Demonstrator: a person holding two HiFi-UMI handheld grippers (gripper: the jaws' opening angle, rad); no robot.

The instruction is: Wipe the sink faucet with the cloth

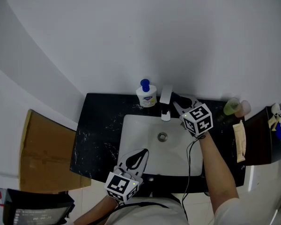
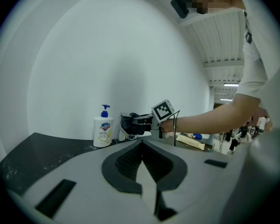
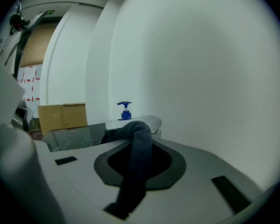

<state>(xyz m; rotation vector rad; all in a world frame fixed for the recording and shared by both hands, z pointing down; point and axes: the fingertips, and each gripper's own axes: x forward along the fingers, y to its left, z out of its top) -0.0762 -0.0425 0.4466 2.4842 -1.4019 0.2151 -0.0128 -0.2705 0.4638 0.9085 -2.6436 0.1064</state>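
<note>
Cloth [image 3: 139, 146], dark, is being clamped in right gripper [image 1: 180, 108] jaws, its end lying against faucet [image 1: 166, 96] at sink's [image 1: 129, 139] 12 o'clock. Left gripper [image 1: 136, 159] is hovering at 7 o'clock, jaws together, empty. Soap bottle [image 1: 146, 95] is standing at faucet's 9 o'clock.

Soap bottle [image 2: 103, 132]: label with a blue shield-shaped logo above a row of digits, possibly "99.9". It is too small to be sure, and the brand word is unreadable.
Right gripper [image 1: 177, 105], marker cube [image 1: 198, 120]: black-and-white square code patterns, no letters or numbers.
Left gripper [image 1: 142, 152], marker cube [image 1: 122, 185]: the same kind of code patterns.
Dark box [image 1: 37, 213]: pale lines of print, illegible.
White panel [image 3: 27, 85]: red marks, illegible.
</note>
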